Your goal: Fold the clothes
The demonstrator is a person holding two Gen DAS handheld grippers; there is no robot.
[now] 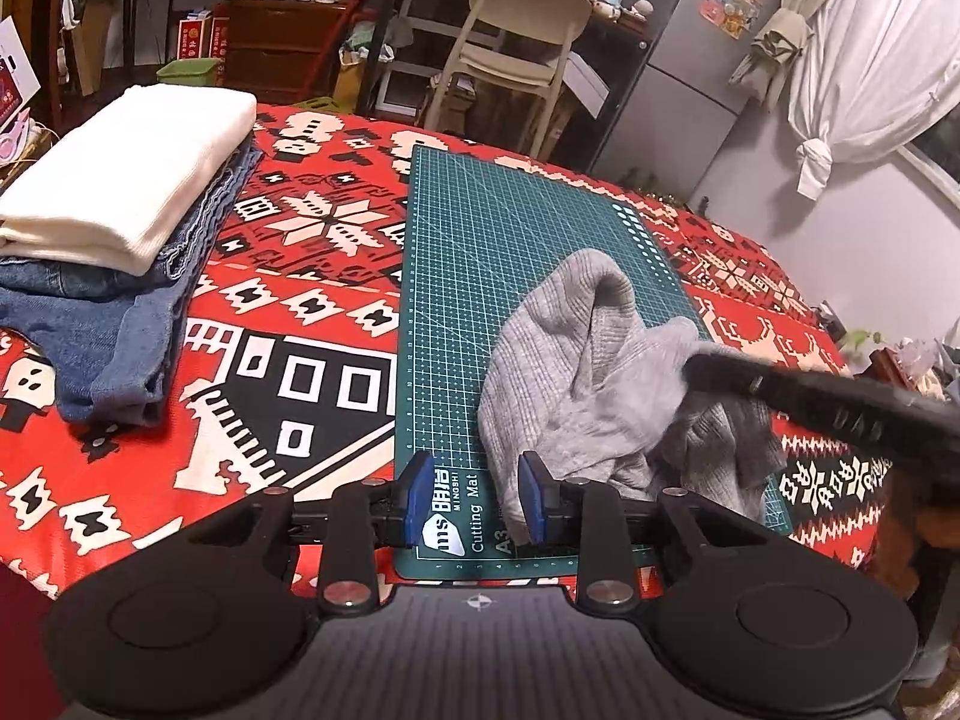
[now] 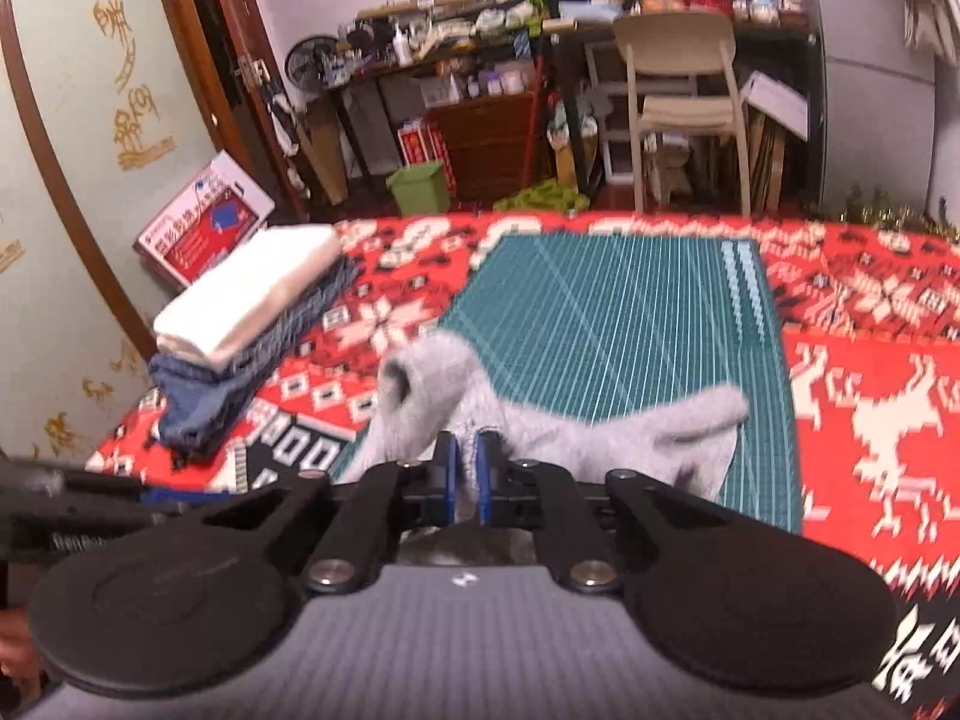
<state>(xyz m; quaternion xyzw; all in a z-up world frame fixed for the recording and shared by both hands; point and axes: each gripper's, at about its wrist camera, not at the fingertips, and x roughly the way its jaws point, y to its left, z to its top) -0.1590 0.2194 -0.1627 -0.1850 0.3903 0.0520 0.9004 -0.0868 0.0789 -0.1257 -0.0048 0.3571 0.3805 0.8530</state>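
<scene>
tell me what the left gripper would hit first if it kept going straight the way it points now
Probably the crumpled grey ribbed knit garment. The left gripper has its jaws apart over the green cutting mat, and the garment's near edge lies against its right blue finger. Depth is hard to judge.

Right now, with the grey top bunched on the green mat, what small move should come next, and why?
Probably close the left gripper on the near edge of the grey top. Its jaws stand open with that edge beside the right one, while the right gripper looks nearly shut on the cloth. With two holds, the crumpled top could be spread flat on the cutting mat.
</scene>
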